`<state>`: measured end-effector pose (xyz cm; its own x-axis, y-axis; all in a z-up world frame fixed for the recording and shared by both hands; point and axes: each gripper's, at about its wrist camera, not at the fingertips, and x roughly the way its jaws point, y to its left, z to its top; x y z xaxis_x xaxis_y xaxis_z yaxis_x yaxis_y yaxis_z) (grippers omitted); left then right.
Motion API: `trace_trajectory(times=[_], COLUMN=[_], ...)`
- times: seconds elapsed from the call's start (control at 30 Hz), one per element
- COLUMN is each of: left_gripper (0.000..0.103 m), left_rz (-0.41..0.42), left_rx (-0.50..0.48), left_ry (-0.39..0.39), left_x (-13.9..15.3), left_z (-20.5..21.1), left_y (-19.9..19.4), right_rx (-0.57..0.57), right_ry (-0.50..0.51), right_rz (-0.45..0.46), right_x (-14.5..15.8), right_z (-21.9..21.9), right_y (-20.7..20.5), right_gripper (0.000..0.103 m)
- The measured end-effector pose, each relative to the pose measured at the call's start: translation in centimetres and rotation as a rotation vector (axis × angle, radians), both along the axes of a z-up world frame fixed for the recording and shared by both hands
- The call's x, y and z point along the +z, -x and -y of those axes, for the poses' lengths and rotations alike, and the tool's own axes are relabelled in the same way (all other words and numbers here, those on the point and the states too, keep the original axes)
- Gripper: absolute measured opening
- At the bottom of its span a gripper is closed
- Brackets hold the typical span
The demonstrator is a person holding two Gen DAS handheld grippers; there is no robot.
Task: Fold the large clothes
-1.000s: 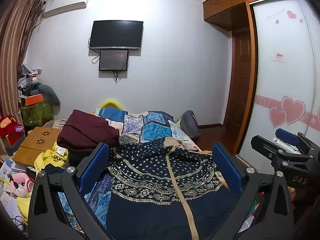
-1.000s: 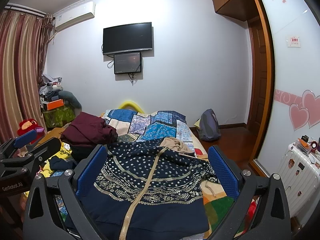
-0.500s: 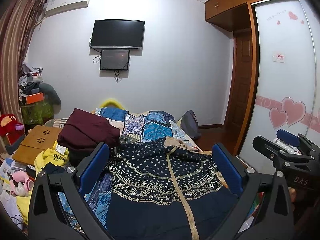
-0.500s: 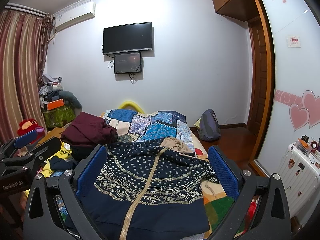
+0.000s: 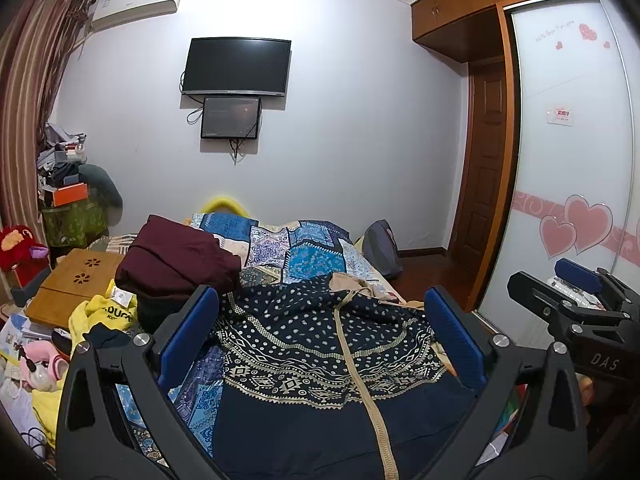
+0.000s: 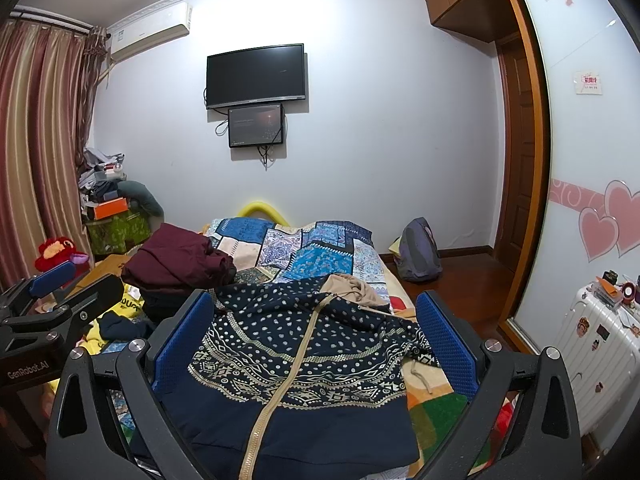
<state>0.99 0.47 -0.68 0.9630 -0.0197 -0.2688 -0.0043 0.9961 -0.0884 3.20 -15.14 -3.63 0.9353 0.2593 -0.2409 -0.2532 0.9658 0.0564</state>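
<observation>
Both claws, left claw and right claw, hover spread wide, empty. The navy hoodie lies unfolded at twelve o'clock on the bed. Next, probably, grab its edges.

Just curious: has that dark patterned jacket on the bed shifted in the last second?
No. The jacket lies in the same spot below the maroon pile.

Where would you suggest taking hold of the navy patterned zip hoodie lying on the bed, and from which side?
Probably at its two near hem corners, coming in from the foot of the bed. The navy patterned hoodie lies front up, beige zipper running away, hood far. The left gripper and right gripper are both open above the plain navy hem, which lies flattest.
</observation>
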Motion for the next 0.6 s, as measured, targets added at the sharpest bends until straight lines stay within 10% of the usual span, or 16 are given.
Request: trace_trajectory(times=[0.6], left_gripper=[0.103], left_rz=[-0.01], left_rx=[0.001], left_ry=[0.009], left_x=[-0.37], left_z=[-0.25], left_y=[-0.15], right_rx=[0.001], right_ry=[0.004], right_rz=[-0.003], right_x=[-0.29], right_z=[-0.24], right_y=[0.05], right_gripper=[0.101])
